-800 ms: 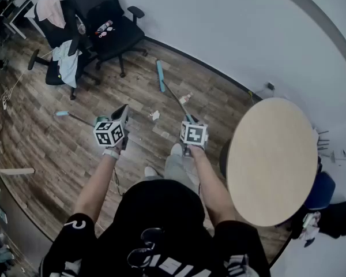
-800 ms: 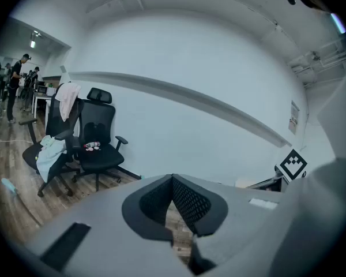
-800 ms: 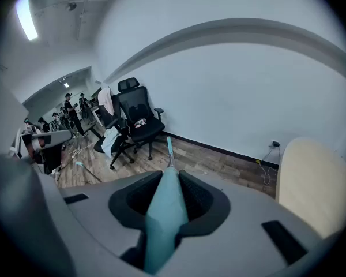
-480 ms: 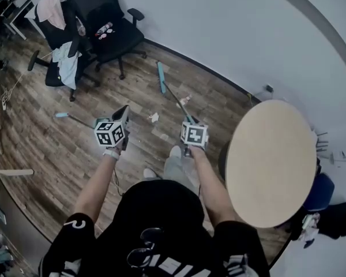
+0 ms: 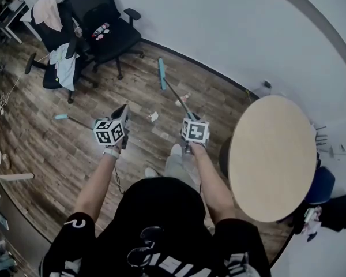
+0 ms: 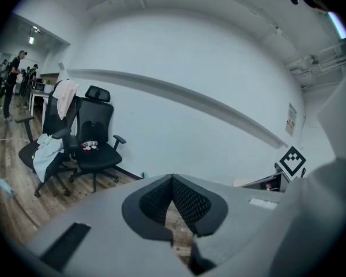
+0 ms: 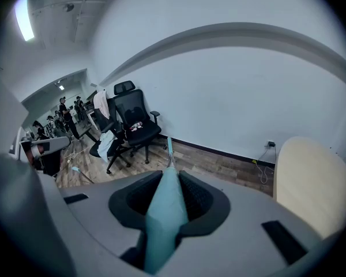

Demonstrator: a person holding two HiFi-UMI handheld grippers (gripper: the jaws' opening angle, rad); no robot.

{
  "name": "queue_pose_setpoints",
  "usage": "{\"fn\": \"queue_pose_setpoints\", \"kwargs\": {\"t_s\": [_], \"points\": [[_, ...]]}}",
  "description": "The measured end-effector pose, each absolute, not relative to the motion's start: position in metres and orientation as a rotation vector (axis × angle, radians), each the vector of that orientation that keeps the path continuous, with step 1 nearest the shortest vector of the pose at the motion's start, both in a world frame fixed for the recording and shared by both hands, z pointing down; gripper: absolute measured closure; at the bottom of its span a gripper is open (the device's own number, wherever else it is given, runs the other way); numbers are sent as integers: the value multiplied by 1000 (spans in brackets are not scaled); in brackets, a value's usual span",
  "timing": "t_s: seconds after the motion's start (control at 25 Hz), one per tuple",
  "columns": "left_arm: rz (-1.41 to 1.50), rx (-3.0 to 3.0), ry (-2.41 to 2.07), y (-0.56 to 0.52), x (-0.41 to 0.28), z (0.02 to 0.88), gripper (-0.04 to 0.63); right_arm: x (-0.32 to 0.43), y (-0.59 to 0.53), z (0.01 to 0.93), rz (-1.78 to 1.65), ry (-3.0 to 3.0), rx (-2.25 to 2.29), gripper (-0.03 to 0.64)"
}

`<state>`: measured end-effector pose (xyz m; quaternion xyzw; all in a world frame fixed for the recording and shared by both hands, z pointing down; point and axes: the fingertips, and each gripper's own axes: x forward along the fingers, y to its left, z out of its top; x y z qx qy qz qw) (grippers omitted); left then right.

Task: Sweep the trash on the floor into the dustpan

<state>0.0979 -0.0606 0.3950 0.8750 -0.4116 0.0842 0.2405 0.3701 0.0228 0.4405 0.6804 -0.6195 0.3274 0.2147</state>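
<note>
The right tool [image 7: 172, 175] is clamped on the teal handle of a broom [image 5: 161, 74], whose shaft runs forward and down to a teal head resting on the wooden floor [image 5: 40, 149] near the wall. The left tool [image 6: 173, 180] has its pads pressed together at the tips with nothing between them, and is held level beside the right one. 2 bits of trash lie on the floor: a white scrap [image 5: 154, 116] between the 2 tools and a smaller piece [image 5: 179, 103] just beside the broom shaft. A thin rod with a teal end [image 5: 60, 116] lies to the left; what it belongs to cannot be told. Further back stand 2 black office chairs [image 5: 106, 30], one draped with clothes [image 5: 57, 56]. A round counter [image 5: 271, 154] crowds the person's right side.
</note>
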Motion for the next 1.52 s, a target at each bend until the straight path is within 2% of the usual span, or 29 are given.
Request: {"fn": "queue_pose_setpoints", "kwargs": {"t_s": [0.6, 1.0, 1.24, 1.52], "points": [[295, 2377, -1080, -81, 111, 434, 601, 391, 9, 472, 968, -1648, 1923, 534], [397, 2321, -1051, -157, 202, 486, 601, 476, -67, 531, 1062, -1604, 1856, 534], [413, 2295, -1030, -196, 269, 513, 601, 535, -112, 556, 1085, -1585, 1824, 534], [378, 2301, -1001, -238, 318, 536, 601, 578, -147, 585, 1082, -1549, 1836, 534]]}}
